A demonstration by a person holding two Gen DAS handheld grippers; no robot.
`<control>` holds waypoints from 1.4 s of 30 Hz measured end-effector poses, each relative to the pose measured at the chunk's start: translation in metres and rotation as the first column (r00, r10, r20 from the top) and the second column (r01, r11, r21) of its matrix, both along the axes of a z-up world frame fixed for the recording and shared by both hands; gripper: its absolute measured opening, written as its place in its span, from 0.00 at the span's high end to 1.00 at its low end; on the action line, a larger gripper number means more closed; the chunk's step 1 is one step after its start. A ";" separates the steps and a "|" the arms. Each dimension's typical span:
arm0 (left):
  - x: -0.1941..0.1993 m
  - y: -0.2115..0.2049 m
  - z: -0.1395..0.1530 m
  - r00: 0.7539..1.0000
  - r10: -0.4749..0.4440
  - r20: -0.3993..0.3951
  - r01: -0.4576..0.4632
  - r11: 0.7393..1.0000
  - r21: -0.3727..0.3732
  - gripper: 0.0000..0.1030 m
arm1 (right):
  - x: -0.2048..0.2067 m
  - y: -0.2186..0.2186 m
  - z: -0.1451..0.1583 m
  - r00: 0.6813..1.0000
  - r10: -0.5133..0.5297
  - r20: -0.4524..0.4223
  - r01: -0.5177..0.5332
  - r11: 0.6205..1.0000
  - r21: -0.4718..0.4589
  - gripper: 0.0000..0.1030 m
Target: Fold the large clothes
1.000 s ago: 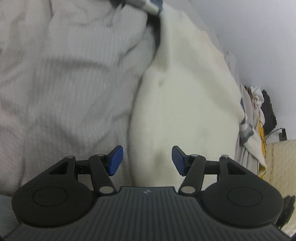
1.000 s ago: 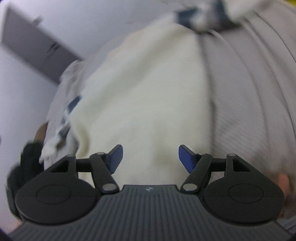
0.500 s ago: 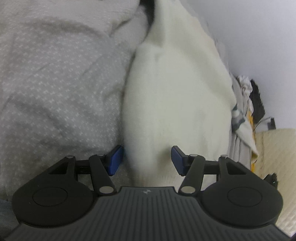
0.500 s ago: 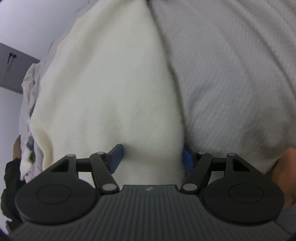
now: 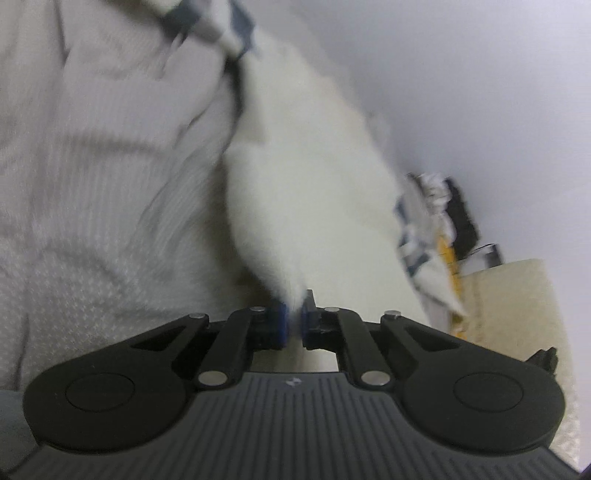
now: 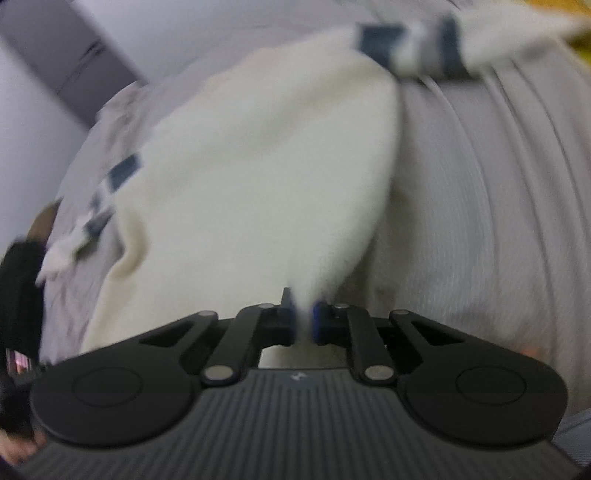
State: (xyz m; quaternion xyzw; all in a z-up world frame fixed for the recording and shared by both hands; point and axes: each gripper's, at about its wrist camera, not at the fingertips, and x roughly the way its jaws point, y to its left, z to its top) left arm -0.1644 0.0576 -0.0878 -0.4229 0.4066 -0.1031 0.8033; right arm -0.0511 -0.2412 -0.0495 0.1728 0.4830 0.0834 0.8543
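The fleece garment [image 5: 310, 192] lies on the bed cover [image 5: 103, 184]. In the left wrist view, the bed cover spreads out to the left of the fleece garment. A checked cloth [image 5: 218, 26] lies behind the fleece garment, at its far end. A heap of clothes [image 5: 439, 221] sits to the right of the fleece garment, by the wall [image 5: 461, 74]. The near end of the fleece garment sits between the fingers of the left hand-held gripper [image 5: 291, 325].

Cream fleece garments: one [image 5: 314, 206], lying on the grey bedding.
Grey bedding: one spread [image 5: 92, 184].
Blue-and-white patterned cloths: one [image 6: 417, 48] at the cream fleece garment's far end, another [image 5: 417, 236] beside it.
Claws: two, left claw [image 5: 291, 325], right claw [image 6: 303, 322].
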 end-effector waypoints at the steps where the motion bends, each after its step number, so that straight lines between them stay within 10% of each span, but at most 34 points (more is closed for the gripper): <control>1: -0.004 0.004 0.011 1.000 -0.003 0.016 0.003 1.000 0.000 0.92 | 0.001 0.000 0.011 0.999 0.036 0.011 -0.036 0.999 -0.026 0.89; 8: -0.013 -0.003 0.051 0.998 -0.062 -0.016 0.064 0.987 0.145 0.92 | -0.013 -0.008 0.047 0.983 0.183 0.015 -0.178 0.970 -0.165 0.89; 20: -0.008 -0.019 0.007 0.970 -0.077 -0.231 0.159 0.919 0.361 0.92 | -0.006 0.000 -0.011 0.975 0.158 -0.159 -0.185 0.967 -0.175 0.85; 23: -0.011 -0.020 0.015 0.974 -0.075 -0.215 0.159 0.899 0.407 0.74 | -0.005 -0.006 0.001 0.979 0.143 -0.146 -0.164 0.975 -0.150 0.72; 26: -0.017 -0.024 0.035 0.989 -0.059 -0.135 0.119 0.864 0.489 0.49 | -0.010 -0.012 0.016 0.986 0.139 -0.092 -0.149 0.981 -0.121 0.61; 32: -0.015 -0.036 0.081 0.997 -0.069 0.036 0.039 0.841 0.539 0.49 | -0.015 -0.019 0.042 0.985 0.131 0.113 -0.118 0.986 -0.114 0.61; 42: 0.006 -0.108 0.119 0.952 -0.163 0.258 -0.014 0.821 0.570 0.48 | -0.020 -0.024 0.069 0.894 0.142 0.426 -0.062 0.978 -0.197 0.61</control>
